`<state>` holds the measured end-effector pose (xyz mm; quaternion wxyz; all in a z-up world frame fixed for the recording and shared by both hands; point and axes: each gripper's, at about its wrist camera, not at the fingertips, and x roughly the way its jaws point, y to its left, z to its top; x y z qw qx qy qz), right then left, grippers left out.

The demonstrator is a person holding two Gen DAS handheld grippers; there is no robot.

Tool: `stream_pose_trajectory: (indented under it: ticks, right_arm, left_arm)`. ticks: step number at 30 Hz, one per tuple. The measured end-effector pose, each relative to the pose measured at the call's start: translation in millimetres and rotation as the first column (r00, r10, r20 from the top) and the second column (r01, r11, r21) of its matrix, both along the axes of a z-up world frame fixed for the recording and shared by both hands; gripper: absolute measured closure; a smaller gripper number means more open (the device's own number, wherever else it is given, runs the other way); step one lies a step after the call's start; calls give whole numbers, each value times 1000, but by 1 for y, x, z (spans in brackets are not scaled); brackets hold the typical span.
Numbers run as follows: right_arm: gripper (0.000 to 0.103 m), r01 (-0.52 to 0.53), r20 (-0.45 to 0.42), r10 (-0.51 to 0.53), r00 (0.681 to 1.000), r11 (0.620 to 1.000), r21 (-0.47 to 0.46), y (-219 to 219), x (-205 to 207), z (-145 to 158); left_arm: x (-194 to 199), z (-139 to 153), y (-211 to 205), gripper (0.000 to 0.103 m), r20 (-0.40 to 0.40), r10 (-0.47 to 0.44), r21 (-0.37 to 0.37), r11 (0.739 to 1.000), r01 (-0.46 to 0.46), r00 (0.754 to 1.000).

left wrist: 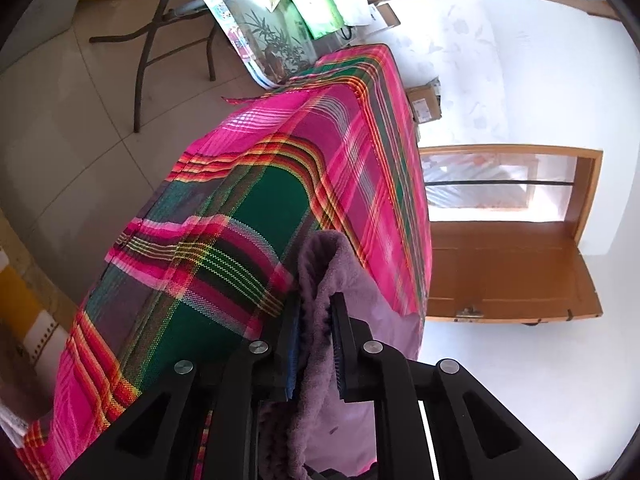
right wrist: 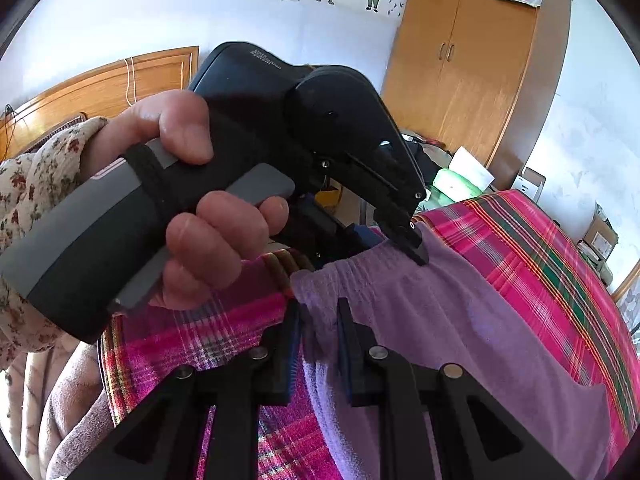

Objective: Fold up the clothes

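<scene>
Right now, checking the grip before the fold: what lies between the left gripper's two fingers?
A bunched fold of the purple garment fills the gap of the left gripper, seen in the left wrist view.

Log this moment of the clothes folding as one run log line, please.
phase: grasp | left gripper: shut on purple garment waistband | right gripper: shut on same waistband | surface: plaid cloth

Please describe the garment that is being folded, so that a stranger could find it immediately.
Find the bed covered with a pink and green plaid cloth. On it lies the lilac fleece garment, plain and fuzzy with a gathered elastic edge, unlike the striped cloth under it.
</scene>
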<state>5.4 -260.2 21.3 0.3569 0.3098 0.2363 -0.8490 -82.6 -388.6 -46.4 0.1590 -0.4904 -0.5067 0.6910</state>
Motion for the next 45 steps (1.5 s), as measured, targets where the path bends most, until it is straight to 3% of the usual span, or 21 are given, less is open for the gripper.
stream_pose_trajectory:
  ticks: [10, 15, 23, 33, 40, 43, 45]
  right_arm:
    - [86, -6, 11, 6, 1000, 1000, -1, -6, -9, -1]
    - [86, -3, 24, 3, 1000, 1000, -14, -5, -12, -1]
    - [86, 3, 51, -2, 999, 1000, -19, -7, -19, -3]
    - [86, 18, 56, -16, 998, 999, -36, -4, -23, -2]
    - [86, 28, 43, -26, 999, 999, -42, -2, -20, -1]
    - [86, 30, 31, -29, 999, 998, -51, -1, -19, 1]
    - [86, 33, 24, -32, 999, 998, -59, 0, -17, 3]
  left_arm:
    - [3, 10, 0, 93, -28, 14, -66, 998, -15, 1000]
    - [4, 4, -4, 93, -9, 39, -41, 998, -39, 999]
    - [13, 15, -16, 97, -25, 89, -113, 989, -91, 996]
    - [28, 12, -28, 100, -2, 139, -108, 985, -138, 990]
    - [29, 15, -26, 81, 0, 111, -38, 993, -111, 994]
    - [28, 14, -26, 81, 4, 104, -33, 994, -104, 995]
    - [27, 10, -26, 80, 10, 90, 12, 996, -90, 996]
